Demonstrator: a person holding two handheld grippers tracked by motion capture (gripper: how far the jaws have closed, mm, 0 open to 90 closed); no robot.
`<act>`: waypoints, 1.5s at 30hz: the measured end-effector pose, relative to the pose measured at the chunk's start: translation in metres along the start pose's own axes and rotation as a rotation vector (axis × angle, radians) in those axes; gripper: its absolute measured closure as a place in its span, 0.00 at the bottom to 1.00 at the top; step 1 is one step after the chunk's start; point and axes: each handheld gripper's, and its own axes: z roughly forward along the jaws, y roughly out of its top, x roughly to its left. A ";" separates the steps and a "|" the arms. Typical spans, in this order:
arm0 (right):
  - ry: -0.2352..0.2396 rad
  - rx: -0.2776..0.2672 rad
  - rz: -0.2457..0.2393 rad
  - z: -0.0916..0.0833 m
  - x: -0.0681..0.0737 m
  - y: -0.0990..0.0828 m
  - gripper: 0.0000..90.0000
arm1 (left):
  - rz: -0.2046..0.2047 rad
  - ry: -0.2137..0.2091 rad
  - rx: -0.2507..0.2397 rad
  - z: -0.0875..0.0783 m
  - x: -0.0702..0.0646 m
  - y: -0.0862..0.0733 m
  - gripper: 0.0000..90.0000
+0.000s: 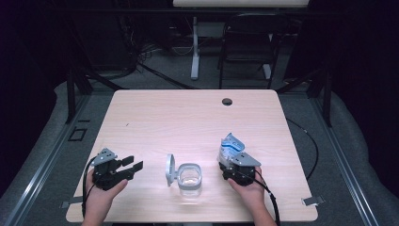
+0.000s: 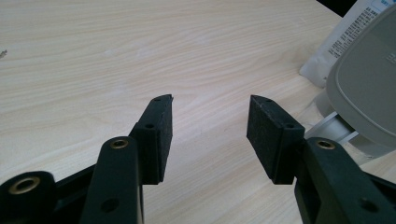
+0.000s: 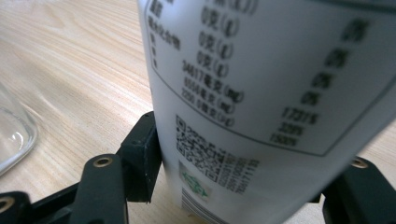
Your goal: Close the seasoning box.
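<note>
A white and blue pouch [image 1: 230, 143] with printed text stands tilted on the wooden table [image 1: 188, 117] at the front right. My right gripper [image 1: 229, 159] is shut on its lower part. In the right gripper view the pouch [image 3: 261, 93] sits between the jaws; the left pad touches it and the right pad is hidden behind it. A clear container [image 1: 189, 179] with its grey lid [image 1: 170, 169] flipped open stands at the front middle. My left gripper [image 1: 132, 163] rests at the front left, open and holding nothing [image 2: 208, 116], pointing toward the lid [image 2: 369, 93].
A round cable hole [image 1: 227, 101] lies near the table's far edge. Beyond the table stand a dark chair [image 1: 249, 42] and a white desk leg [image 1: 195, 47], with cables on the floor. The clear container's rim [image 3: 11, 135] is left of my right jaws.
</note>
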 end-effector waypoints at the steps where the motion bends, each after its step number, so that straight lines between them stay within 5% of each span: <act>1: 0.000 -0.002 0.002 0.000 0.000 0.000 0.42 | -0.002 0.000 -0.001 0.000 0.000 0.000 0.57; 45: -0.006 -0.020 -0.127 -0.011 0.010 0.006 0.44 | -0.014 0.009 -0.010 -0.003 0.003 -0.002 0.57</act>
